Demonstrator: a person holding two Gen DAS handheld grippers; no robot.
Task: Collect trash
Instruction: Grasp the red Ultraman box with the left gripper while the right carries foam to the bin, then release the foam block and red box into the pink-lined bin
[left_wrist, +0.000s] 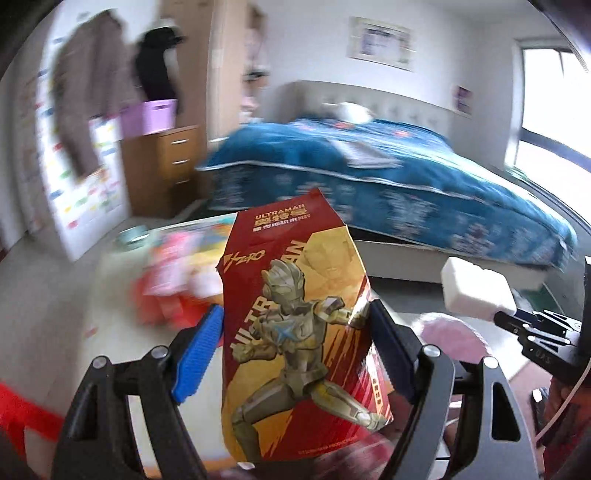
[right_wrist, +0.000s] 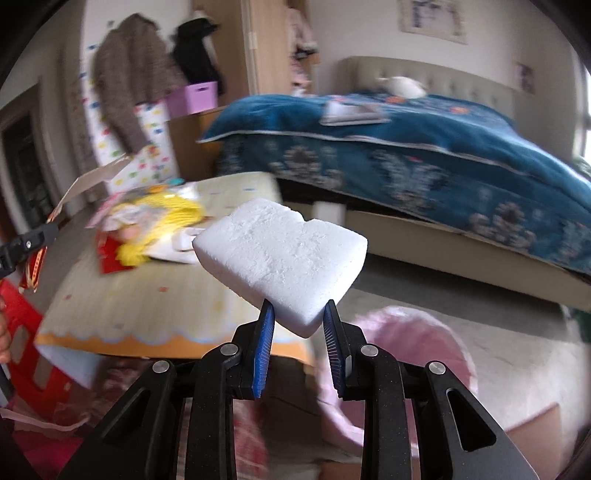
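Observation:
My left gripper is shut on a red and gold Ultraman toy box and holds it upright in the air. My right gripper is shut on a white foam block, gripped by its lower corner. The foam block and the right gripper also show at the right of the left wrist view. More litter, a yellow and white toy package and a red paper piece, lies on the pale play mat.
A bed with a blue quilt fills the back right. A wooden drawer unit with a purple bin stands by the wall. A pink round basket sits below the right gripper. A red plastic item is at the left.

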